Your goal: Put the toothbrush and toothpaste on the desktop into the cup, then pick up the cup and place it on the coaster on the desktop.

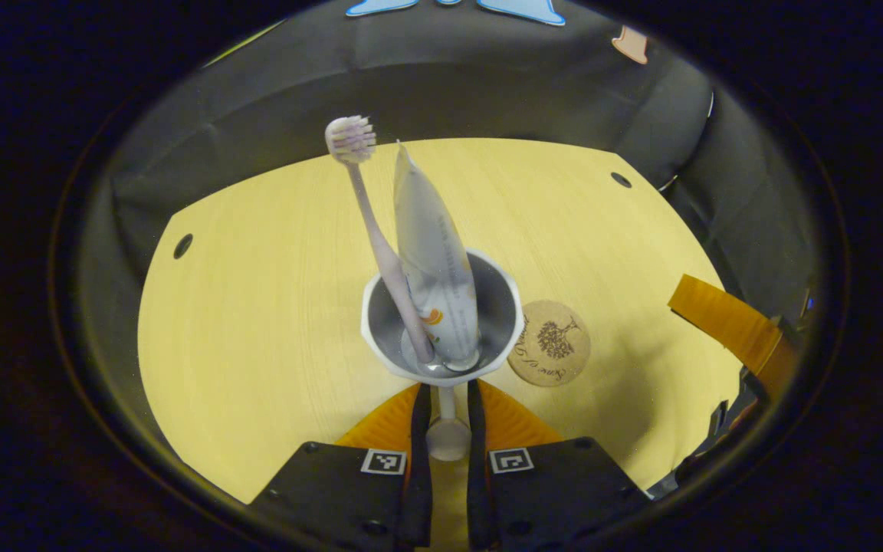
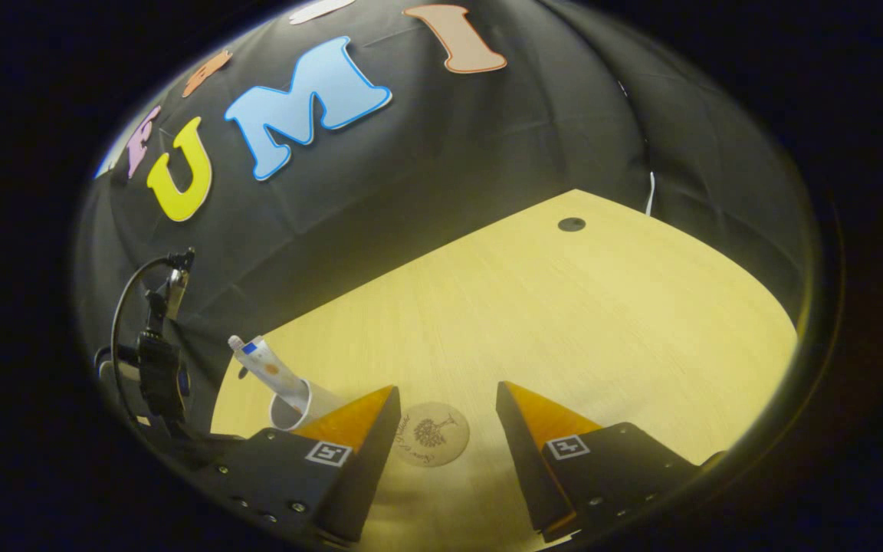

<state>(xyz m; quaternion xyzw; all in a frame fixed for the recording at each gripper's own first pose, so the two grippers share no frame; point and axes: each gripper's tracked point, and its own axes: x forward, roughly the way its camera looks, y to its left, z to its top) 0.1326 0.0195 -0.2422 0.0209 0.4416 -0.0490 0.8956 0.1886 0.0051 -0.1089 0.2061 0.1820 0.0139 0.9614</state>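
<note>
Pale yellow wood-grain desktop (image 1: 273,322) spreads across the left gripper view, ringed by the black cloth wall (image 1: 441,100) of the booth, with small dark round holes (image 1: 182,246) near its far corners. On it sits the white cup (image 1: 441,318), faceted at the rim and grey inside, dead centre ahead of the left gripper (image 1: 448,414). That gripper's two orange fingers (image 1: 380,429) are drawn close together on the cup's slim white handle, which runs down between them to a round knob, so it looks like a pinch on the handle, pads on either side. Standing in the cup is the toothpaste tube (image 1: 434,261), silvery white with a touch of orange print, cap end down and crimped end up, and right beside it the pale pink toothbrush (image 1: 380,245), bristle head up and leaning left. Just to the right of the cup lies the round cork coaster (image 1: 549,342) with a tree printed on it, flat on the desktop, its edge close to the cup's rim; whether they touch I can't tell. Over in the right gripper view, the right gripper (image 2: 448,429) hovers with its fingers spread wide and nothing between them, the coaster (image 2: 430,435) showing in the gap, and the cup (image 2: 296,406) with the toothpaste tube (image 2: 269,368) poking out at the left.
</note>
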